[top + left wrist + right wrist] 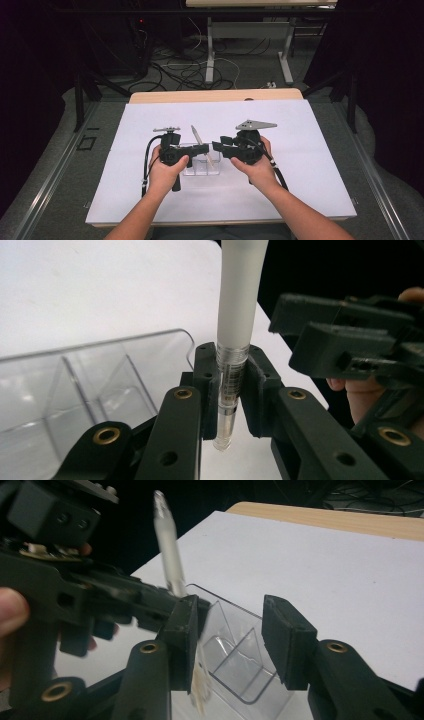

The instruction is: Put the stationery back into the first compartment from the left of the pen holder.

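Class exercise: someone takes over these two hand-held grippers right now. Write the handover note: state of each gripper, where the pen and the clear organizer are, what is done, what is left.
Left gripper: shut on the pen, which stands upright between its jaws.
Right gripper: open, nothing between its jaws, close beside the left one.
Clear organizer: on the white sheet, just below both grippers.
Done: pen picked up and held over the organizer.
Left: probably lowering the pen into a compartment and letting go.
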The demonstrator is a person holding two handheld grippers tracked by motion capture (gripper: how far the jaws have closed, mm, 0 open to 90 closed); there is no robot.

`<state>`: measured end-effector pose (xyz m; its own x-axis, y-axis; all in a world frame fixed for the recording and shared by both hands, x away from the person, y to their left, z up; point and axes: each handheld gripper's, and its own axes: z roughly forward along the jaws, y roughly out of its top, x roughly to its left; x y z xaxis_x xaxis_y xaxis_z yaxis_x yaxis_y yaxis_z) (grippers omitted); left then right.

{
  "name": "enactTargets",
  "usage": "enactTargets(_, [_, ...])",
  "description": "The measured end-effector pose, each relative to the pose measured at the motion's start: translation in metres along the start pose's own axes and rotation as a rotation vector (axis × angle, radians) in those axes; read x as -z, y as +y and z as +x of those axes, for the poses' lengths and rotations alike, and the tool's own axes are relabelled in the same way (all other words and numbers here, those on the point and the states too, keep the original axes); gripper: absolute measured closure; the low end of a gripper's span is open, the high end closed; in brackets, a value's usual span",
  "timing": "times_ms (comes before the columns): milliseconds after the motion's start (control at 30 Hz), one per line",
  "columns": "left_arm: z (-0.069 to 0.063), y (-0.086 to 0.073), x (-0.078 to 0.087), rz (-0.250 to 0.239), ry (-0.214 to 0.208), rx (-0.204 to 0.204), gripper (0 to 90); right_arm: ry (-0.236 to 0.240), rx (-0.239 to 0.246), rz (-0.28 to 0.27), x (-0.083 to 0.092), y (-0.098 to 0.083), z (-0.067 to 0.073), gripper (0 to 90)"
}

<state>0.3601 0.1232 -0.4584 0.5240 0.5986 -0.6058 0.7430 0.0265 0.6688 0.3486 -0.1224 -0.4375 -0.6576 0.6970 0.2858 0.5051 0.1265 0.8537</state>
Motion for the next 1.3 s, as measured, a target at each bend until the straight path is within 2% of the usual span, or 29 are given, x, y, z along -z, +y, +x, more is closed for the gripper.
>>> enactTargets(67, [0.003,0.003,0.006,-0.019,0.011,-0.004,78.9,-0.016,-0.013,-0.004,0.001,-0.002,-0.004,52.6])
enactTargets(333, [0.009,0.008,0.025,-0.083,0.074,-0.037,78.9,-0.054,-0.042,-0.007,0.005,-0.006,-0.014,47.8])
enactTargets(467, [0.012,0.009,0.031,-0.108,0.135,-0.074,78.9,-0.081,-0.064,0.012,0.007,-0.011,-0.022,40.3])
enactTargets(567, [0.014,0.01,0.037,-0.125,0.161,-0.081,78.9,-0.094,-0.062,0.01,0.008,-0.013,-0.027,36.6])
enactTargets(733, [0.016,0.011,0.044,-0.154,0.235,-0.114,78.9,-0.113,-0.079,0.02,0.011,-0.017,-0.035,30.6])
enactTargets(900, [0.021,0.008,0.043,-0.148,0.261,-0.117,78.8,-0.138,-0.088,0.022,0.014,-0.019,-0.044,24.9])
enactTargets(1000, [0.025,0.005,0.039,-0.125,0.293,-0.131,78.8,-0.152,-0.084,0.022,0.014,-0.021,-0.048,22.0])
enactTargets(1100, [0.026,0.003,0.036,-0.111,0.305,-0.142,78.8,-0.161,-0.088,0.035,0.014,-0.022,-0.05,19.9])
enactTargets(1300, [0.026,0.002,0.035,-0.095,0.297,-0.148,78.1,-0.167,-0.086,0.036,0.014,-0.023,-0.052,19.2])
